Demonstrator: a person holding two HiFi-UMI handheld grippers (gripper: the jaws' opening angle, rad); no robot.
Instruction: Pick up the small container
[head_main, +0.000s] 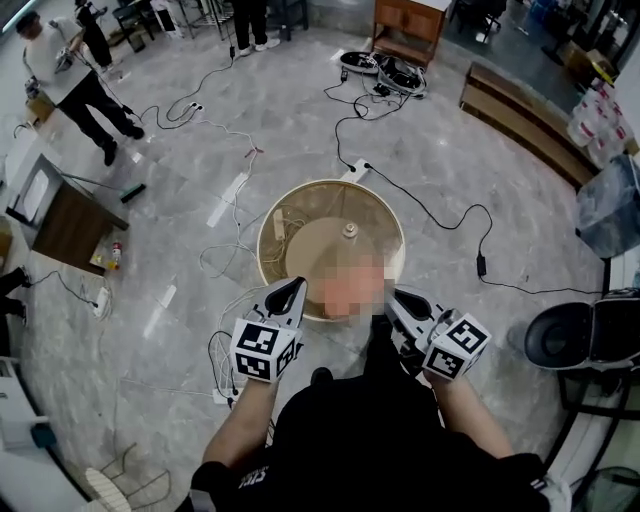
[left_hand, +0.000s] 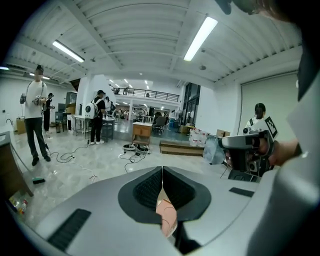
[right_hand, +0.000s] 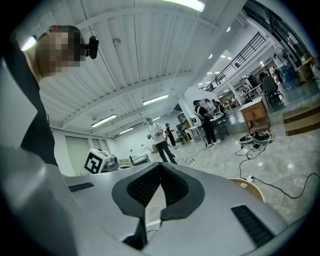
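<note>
A small round container (head_main: 350, 231) stands near the middle of a round beige table (head_main: 275, 262) with a raised rim, just ahead of me in the head view. My left gripper (head_main: 291, 292) hovers at the table's near left rim, jaws shut with nothing between them (left_hand: 162, 170). My right gripper (head_main: 398, 299) is at the near right rim, and its jaws also meet at the tips, holding nothing (right_hand: 161, 167). Both grippers are short of the container and apart from it. A mosaic patch hides part of the table's near side.
Cables (head_main: 440, 215) and power strips (head_main: 228, 198) lie across the marble floor around the table. A wooden desk (head_main: 72, 226) is at left, a black chair (head_main: 560, 337) at right, a low bench (head_main: 522, 117) at far right. A person (head_main: 72, 78) stands at far left.
</note>
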